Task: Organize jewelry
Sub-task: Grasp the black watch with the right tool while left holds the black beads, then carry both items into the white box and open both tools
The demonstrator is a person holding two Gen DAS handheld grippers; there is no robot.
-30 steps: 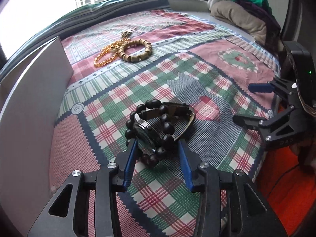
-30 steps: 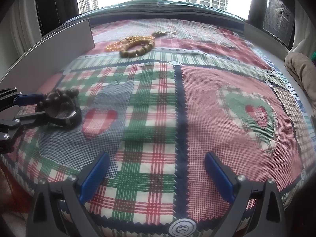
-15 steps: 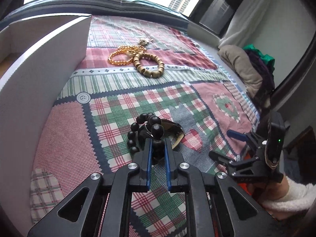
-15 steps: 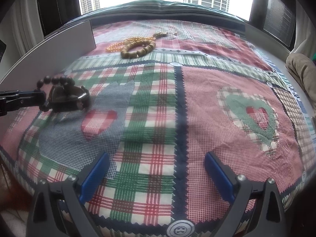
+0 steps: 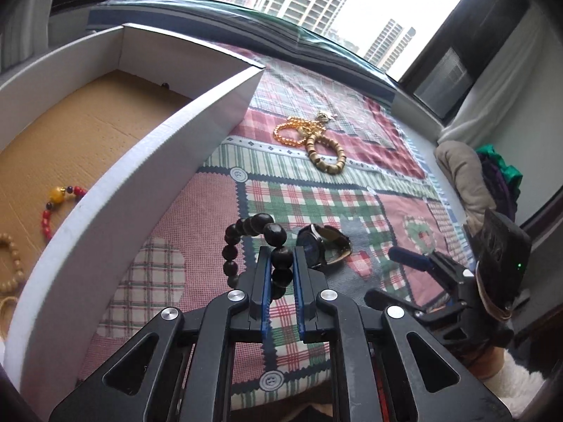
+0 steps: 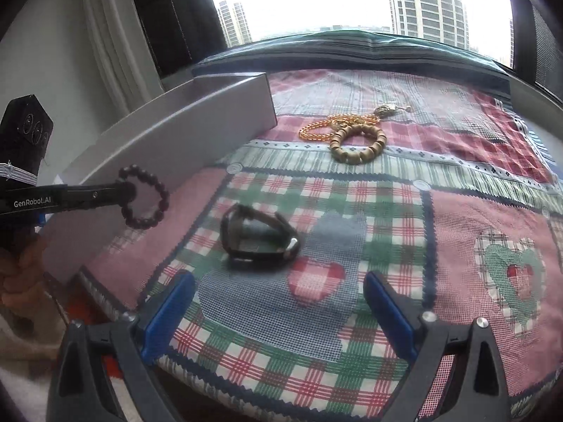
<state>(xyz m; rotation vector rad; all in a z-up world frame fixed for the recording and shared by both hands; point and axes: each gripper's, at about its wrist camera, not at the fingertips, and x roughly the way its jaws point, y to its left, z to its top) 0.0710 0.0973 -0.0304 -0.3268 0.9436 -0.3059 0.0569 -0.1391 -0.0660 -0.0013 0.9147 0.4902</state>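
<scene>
My left gripper (image 5: 281, 256) is shut on a dark bead bracelet (image 5: 246, 227), which hangs in the air above the quilt beside the white box (image 5: 140, 161). The right wrist view shows that bracelet (image 6: 158, 190) dangling from the left gripper (image 6: 123, 190). A dark wristwatch (image 5: 323, 242) lies on the quilt just past the held beads. My right gripper (image 6: 278, 306) stands open, a little short of the watch (image 6: 260, 235), with nothing between its fingers. Farther back lie a gold bead chain (image 6: 316, 130) and a wooden bead bracelet (image 6: 359, 144), touching each other.
The box has a cardboard floor holding a red bead bracelet (image 5: 52, 207) and a pale bead bracelet (image 5: 14, 256). Its tall white wall (image 6: 176, 133) runs along the left of the patchwork quilt (image 6: 387, 211). Bundled clothes (image 5: 468, 176) sit at the right.
My left gripper shut on the dark bracelet, lifted it off the watch and rolled as it swung toward the box. My right gripper came up and closer to the watch, still open.
</scene>
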